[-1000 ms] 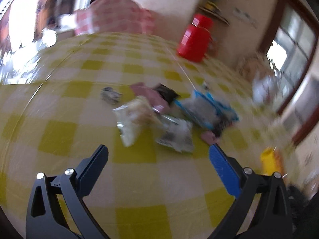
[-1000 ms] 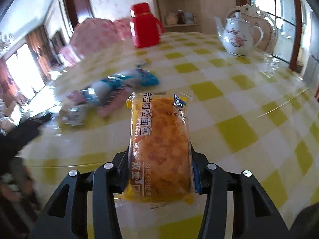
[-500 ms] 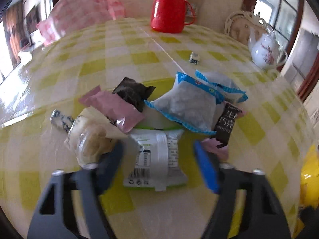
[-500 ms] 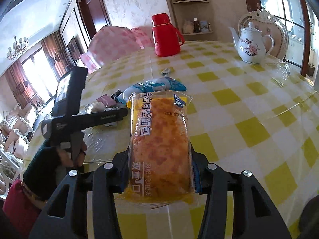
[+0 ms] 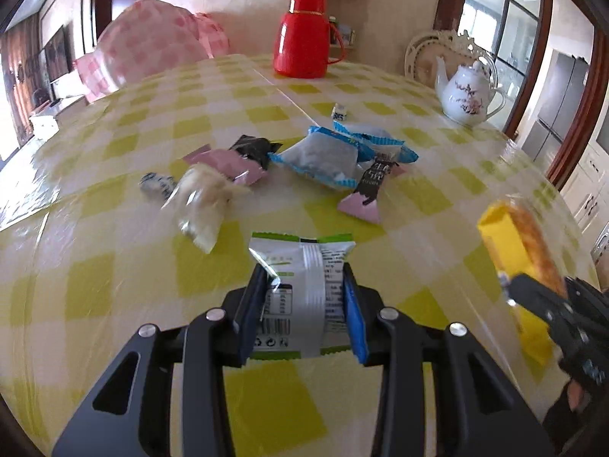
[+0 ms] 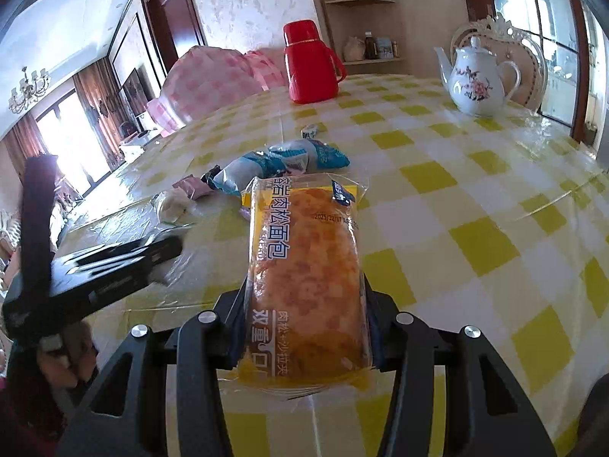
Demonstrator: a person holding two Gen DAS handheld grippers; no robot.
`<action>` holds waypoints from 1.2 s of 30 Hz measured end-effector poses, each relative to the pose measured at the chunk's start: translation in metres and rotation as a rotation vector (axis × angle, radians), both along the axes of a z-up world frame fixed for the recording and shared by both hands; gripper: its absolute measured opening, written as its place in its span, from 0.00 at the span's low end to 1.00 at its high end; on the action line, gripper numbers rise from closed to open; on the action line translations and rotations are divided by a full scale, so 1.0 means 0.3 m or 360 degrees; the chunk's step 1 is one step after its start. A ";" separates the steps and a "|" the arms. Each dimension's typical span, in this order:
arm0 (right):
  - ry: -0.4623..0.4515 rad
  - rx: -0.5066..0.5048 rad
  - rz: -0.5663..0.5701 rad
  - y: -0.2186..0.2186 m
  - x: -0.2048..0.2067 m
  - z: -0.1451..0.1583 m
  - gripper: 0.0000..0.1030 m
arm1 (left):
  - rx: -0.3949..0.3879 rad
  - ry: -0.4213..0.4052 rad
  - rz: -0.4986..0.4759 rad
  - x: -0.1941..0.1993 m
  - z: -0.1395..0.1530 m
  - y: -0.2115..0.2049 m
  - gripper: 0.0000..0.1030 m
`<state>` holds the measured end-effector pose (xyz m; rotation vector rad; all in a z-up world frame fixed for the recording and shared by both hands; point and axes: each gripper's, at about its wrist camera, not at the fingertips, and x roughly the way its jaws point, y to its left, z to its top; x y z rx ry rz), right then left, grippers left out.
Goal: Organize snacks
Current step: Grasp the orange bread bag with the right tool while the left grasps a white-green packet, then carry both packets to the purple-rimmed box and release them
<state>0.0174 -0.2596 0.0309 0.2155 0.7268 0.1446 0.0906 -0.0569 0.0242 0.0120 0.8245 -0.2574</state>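
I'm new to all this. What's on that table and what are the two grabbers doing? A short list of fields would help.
surface: table under a yellow and white checked cloth
left gripper: jaws have just been closing, now clamped on the green and white packet
right gripper: clamped on the yellow bread packet
loose snacks: blue packets, pink packet, black packet, clear bag, more small sweets
far side: red flask, white teapot
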 end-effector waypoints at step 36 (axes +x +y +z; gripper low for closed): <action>-0.0159 0.0234 0.0094 0.162 -0.440 0.037 0.46 | -0.0191 -0.0354 0.0252 -0.615 0.101 0.190 0.38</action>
